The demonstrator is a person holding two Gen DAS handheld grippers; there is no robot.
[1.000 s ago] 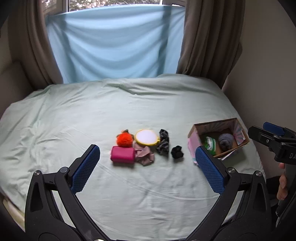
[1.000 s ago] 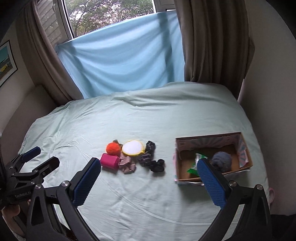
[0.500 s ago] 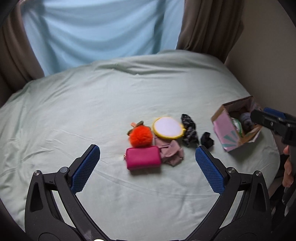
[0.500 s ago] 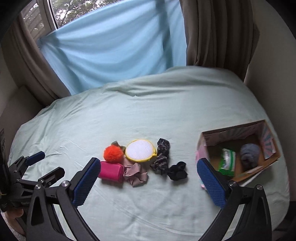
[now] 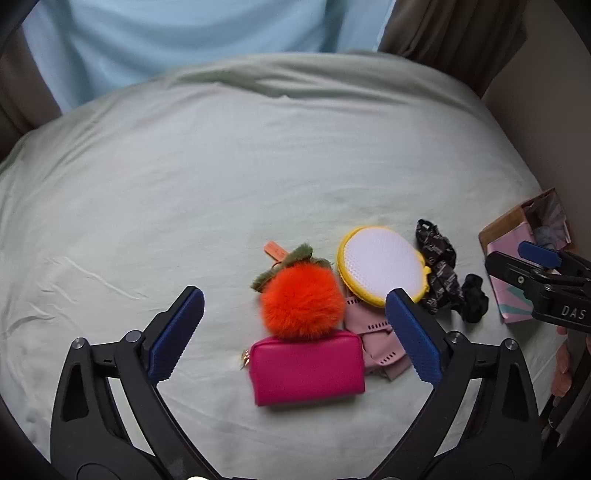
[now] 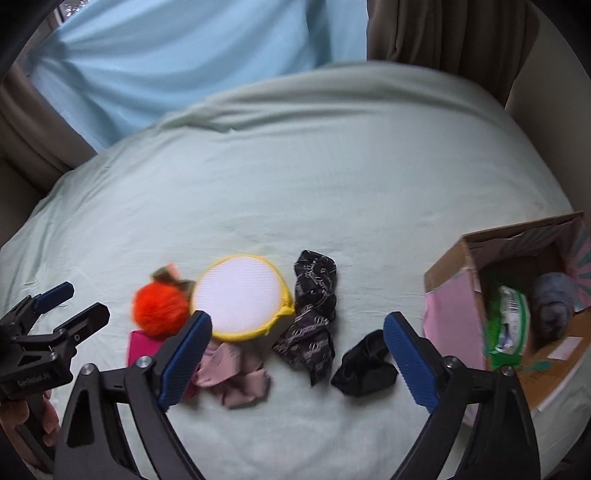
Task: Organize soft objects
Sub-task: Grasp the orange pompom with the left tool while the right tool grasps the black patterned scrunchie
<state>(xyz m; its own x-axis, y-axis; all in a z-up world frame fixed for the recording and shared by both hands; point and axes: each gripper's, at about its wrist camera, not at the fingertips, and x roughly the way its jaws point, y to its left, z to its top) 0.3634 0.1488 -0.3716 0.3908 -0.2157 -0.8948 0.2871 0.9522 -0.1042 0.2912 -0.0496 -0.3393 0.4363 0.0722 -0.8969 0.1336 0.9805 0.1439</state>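
Soft items lie in a cluster on the pale green bed: a magenta pouch [image 5: 308, 369], an orange pompom [image 5: 302, 301], a round yellow-rimmed white pad [image 5: 382, 266], a pink cloth [image 5: 373, 339], a patterned black cloth [image 6: 314, 317] and a small black scrunchie [image 6: 364, 365]. My left gripper [image 5: 295, 334] is open, low over the pouch and pompom. My right gripper [image 6: 297, 360] is open, above the black cloths. A cardboard box [image 6: 458, 251] at the right holds a green packet [image 6: 508, 325] and a grey ball [image 6: 552, 302].
The bed sheet [image 5: 258, 166] stretches far behind the cluster. A light blue drape [image 6: 184, 55] and brown curtains [image 6: 443, 33] hang at the back. A wall [image 5: 546, 92] runs close along the right, beside the box [image 5: 513, 236].
Both grippers have moved forward and down toward the cluster, which now looks much larger. The left one has come over the pouch and pompom; the right one over the black cloths.
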